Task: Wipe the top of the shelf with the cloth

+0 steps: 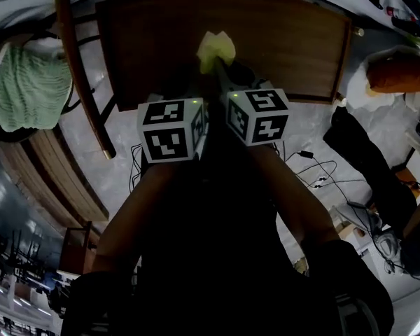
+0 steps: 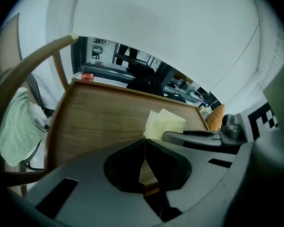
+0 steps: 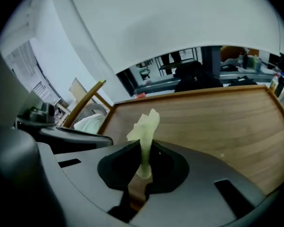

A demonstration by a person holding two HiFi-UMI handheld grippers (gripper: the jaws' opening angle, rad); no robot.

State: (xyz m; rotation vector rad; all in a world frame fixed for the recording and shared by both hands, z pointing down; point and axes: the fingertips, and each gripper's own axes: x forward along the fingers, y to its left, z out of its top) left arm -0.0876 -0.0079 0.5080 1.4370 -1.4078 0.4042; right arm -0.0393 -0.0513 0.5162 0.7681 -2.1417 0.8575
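Cloth (image 3: 144,124) pinched by right hand-held gripper (image 3: 143,151) over wooden shelf (image 3: 217,122); left hand-held gripper (image 2: 144,143) closed.

Pale marbled floor (image 1: 315,117) with a tangle of cables (image 1: 318,170) on it; wooden chair (image 1: 80,75) off to the left, green towel (image 1: 28,86) draped over it; some slatted wooden piece (image 1: 56,180) below that; orange cushion (image 1: 399,72) far right; plain white wall (image 2: 170,27) behind, pretty evenly lit
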